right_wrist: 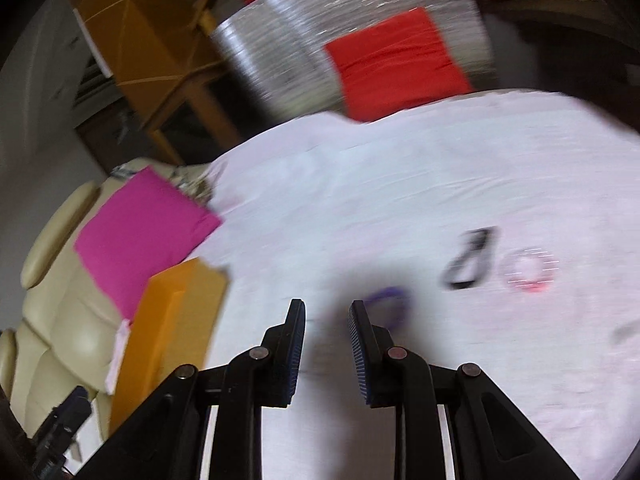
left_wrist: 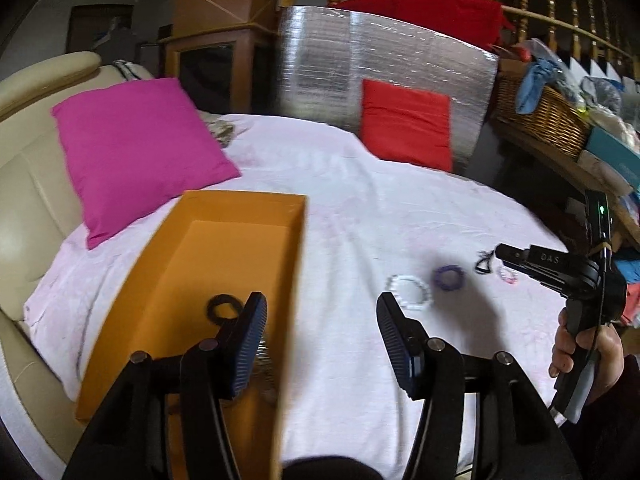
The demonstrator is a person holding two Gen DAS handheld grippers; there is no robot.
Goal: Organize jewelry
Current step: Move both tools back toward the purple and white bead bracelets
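The left gripper (left_wrist: 322,312), jaws apart and empty, hides part of the open orange cardboard box (left_wrist: 224,248). At two o'clock of the narrowly parted, empty right gripper (right_wrist: 326,312), a blurred purple bracelet (right_wrist: 390,306) lies on the white cloth (right_wrist: 400,184).

The open box (left_wrist: 224,264) is orange, and the ring (left_wrist: 224,307) inside it is black. On the pale pink sheet (left_wrist: 360,208) lie a white bracelet (left_wrist: 410,293) and a purple one (left_wrist: 449,277). One cushion (left_wrist: 136,152) is magenta, another cushion (left_wrist: 406,124) is red, and the sofa (left_wrist: 28,184) is cream.
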